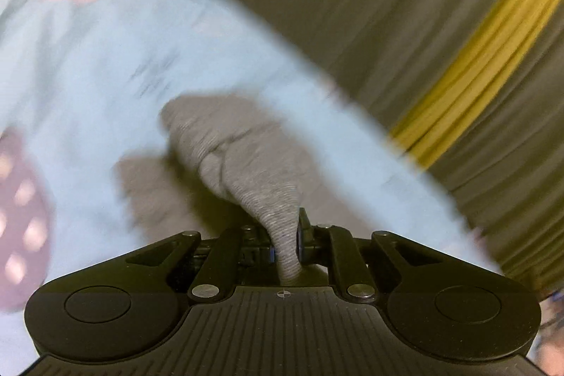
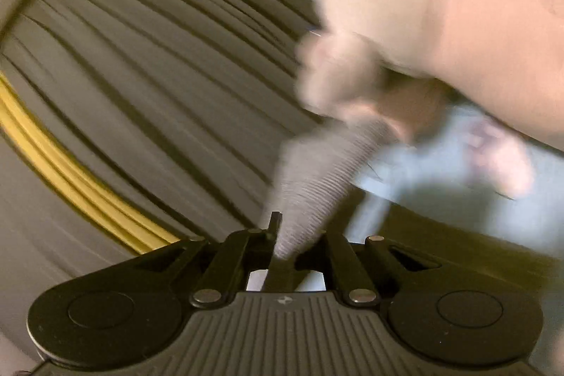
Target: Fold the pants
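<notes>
Grey pleated curtain (image 1: 387, 6) — yellow stripe (image 1: 486, 51), dim light

The left gripper (image 1: 286, 247) pinches a ribbed edge of the gray pants (image 1: 243, 147), which rise toward twelve o'clock over a pale blue sheet (image 1: 105, 59). At two o'clock lies striped gray bedding (image 1: 370, 6) with a yellow band (image 1: 486, 59).

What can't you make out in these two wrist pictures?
- Pants, left view: motion blur hides leg from waist; only a pinched fold is sharp in the left gripper.
- Pants, right view: the rest is blurred and cut off beyond the right gripper.
- Blue cloth: pattern too smeared to read.
</notes>
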The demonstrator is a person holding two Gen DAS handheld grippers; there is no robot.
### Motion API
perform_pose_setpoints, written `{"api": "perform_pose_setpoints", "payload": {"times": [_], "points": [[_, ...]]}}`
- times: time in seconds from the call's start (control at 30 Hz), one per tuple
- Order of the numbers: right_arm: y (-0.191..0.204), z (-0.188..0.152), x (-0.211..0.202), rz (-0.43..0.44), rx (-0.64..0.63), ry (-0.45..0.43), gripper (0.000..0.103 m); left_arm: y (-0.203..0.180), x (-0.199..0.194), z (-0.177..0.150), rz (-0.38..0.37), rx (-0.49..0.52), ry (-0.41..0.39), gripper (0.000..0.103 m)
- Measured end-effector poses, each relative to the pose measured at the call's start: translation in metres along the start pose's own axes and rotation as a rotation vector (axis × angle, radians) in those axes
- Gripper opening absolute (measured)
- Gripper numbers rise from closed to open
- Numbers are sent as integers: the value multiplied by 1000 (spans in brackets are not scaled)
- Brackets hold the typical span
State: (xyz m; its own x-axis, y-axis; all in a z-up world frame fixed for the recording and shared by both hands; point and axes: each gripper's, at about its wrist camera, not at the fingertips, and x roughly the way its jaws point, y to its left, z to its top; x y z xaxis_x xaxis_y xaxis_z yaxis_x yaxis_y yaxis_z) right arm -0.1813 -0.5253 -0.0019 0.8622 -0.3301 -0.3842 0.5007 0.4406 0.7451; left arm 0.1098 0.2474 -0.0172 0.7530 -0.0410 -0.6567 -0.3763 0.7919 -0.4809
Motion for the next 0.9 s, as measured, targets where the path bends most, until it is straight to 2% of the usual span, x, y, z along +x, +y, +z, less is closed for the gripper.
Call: {"api": "perform_pose_setpoints", "payload": {"times": [0.07,0.1,0.13,0.17,0.23,0.37,0.47,0.6,0.7,0.8,0.9], "points": [[-31,-21,19,-175,-14,118,6,14,15,-13,51,-22,70,15],[-46,-32,29,-264,-15,176,6,16,15,-16,41,-23,61,17],[-57,-38,31,-282,1,189,5,15,13,-17,44,-17,47,18],[-63,-41,27,-248,30,156,4,12,11,-15,50,-11,47,18],[-63,-39,26,-252,74,154,4,5,9,-11,65,7,45,18],[-50,-38,31,-280,16,170,6,6,-1,-14,65,-1,45,17],[-52,-38,32,-271,4,158,5,4,3,-18,77,25,41,17],[-59,-41,28,-250,15,136,4,7,0,-16,72,-11,40,17],[-53,-42,28,-268,-2,133,4,1,-5,-15,102,33,5,17],[-49,-42,24,-295,-17,127,5,-4,-10,-15,158,66,4,24],[-47,-40,15,-326,-16,102,12,-3,-26,-15,202,92,-48,35]]}}
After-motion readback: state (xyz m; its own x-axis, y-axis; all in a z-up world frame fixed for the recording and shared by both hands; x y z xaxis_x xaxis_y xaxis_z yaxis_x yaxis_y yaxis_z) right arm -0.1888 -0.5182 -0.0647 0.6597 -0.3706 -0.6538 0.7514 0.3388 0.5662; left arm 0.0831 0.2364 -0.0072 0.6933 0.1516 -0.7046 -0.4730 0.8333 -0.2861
